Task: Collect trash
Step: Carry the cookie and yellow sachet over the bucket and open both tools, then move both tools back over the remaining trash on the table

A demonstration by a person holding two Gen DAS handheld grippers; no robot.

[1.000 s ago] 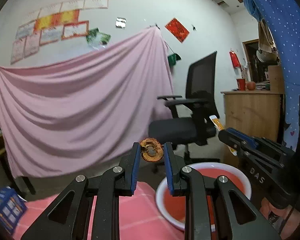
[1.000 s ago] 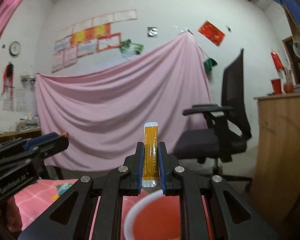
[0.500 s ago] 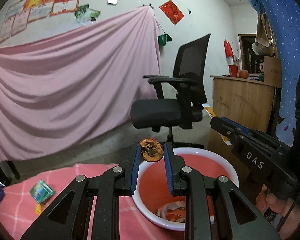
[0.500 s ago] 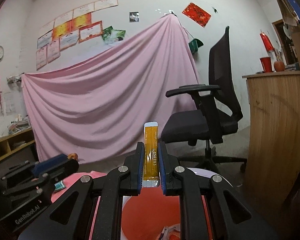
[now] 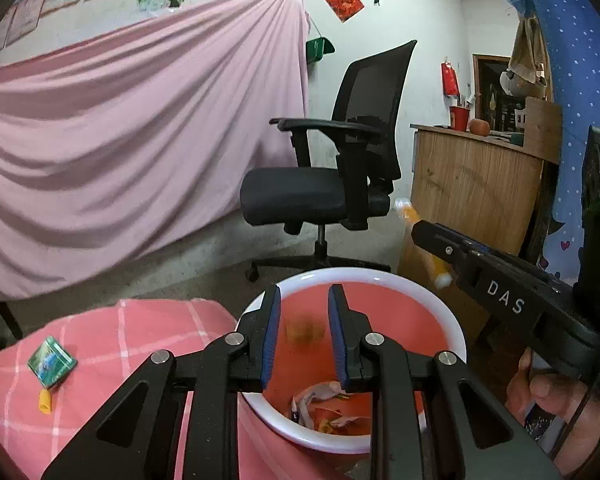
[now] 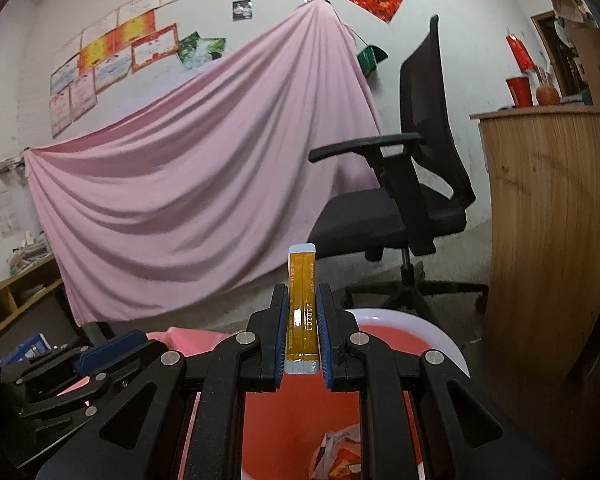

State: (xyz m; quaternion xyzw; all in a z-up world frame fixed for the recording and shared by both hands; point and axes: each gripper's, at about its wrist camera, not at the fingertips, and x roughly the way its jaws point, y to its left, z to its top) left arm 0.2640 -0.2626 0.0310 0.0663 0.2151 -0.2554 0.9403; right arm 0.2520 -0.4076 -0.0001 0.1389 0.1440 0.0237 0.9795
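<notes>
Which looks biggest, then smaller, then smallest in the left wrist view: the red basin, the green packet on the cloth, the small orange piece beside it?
1. Red basin, by far the largest.
2. Green packet.
3. Orange piece, smallest.

Packet and piece lie side by side on the cloth, so their order is sure.

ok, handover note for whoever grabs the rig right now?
Left hand-held gripper: open over the red basin; a blurred brown scrap shows between its fingers, apparently dropping in.
Right hand-held gripper: shut on the orange sachet, above the basin.
Done: wrappers already lie in the basin.
Left: release the sachet, then fetch the green packet and small orange piece from the pink checked cloth.
</notes>
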